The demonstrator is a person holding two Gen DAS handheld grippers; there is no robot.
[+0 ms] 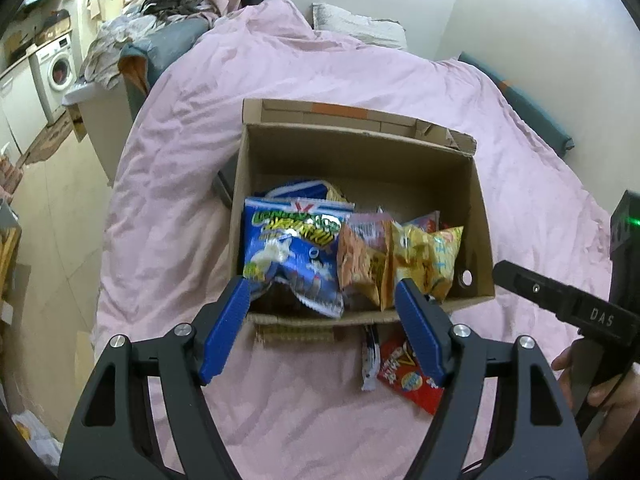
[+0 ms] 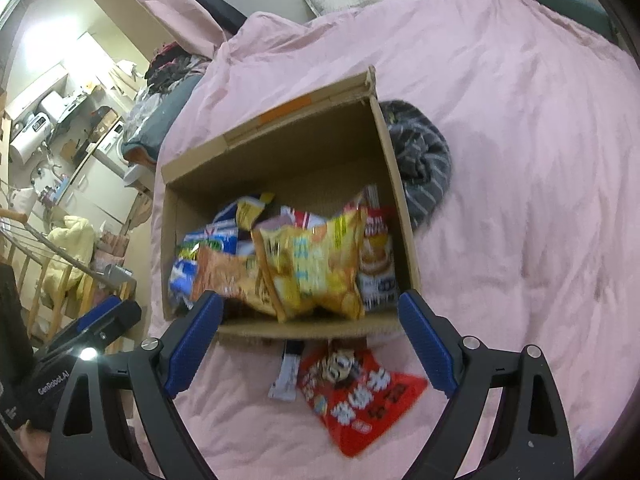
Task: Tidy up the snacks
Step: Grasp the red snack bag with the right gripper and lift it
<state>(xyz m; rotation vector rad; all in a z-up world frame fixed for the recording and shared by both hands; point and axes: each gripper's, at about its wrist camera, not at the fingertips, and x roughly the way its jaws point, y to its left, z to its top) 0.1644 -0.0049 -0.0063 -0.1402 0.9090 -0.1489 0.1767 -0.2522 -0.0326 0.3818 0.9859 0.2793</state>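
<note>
An open cardboard box [image 1: 360, 152] [image 2: 280, 152] stands on a pink bedspread and holds several snack bags: a blue one [image 1: 292, 248] [image 2: 188, 264], an orange one [image 1: 360, 264] [image 2: 228, 276] and a yellow one [image 1: 428, 256] [image 2: 312, 264]. In front of the box lie a red snack bag [image 1: 408, 376] [image 2: 360, 396] and a small white packet [image 1: 370, 364] [image 2: 286, 376]. My left gripper [image 1: 324, 292] hovers open over the box's near edge, nothing between its blue fingers. My right gripper [image 2: 310, 308] is open too, above the box's near wall, with the red bag below it.
A dark striped garment [image 2: 424, 164] is bunched against the box's right side. A pillow [image 1: 356, 24] lies at the head of the bed. The right gripper's body [image 1: 560, 300] and a hand [image 1: 600, 384] show at right. Laundry, a washing machine [image 1: 56, 68] and a drying rack [image 2: 40, 256] stand left.
</note>
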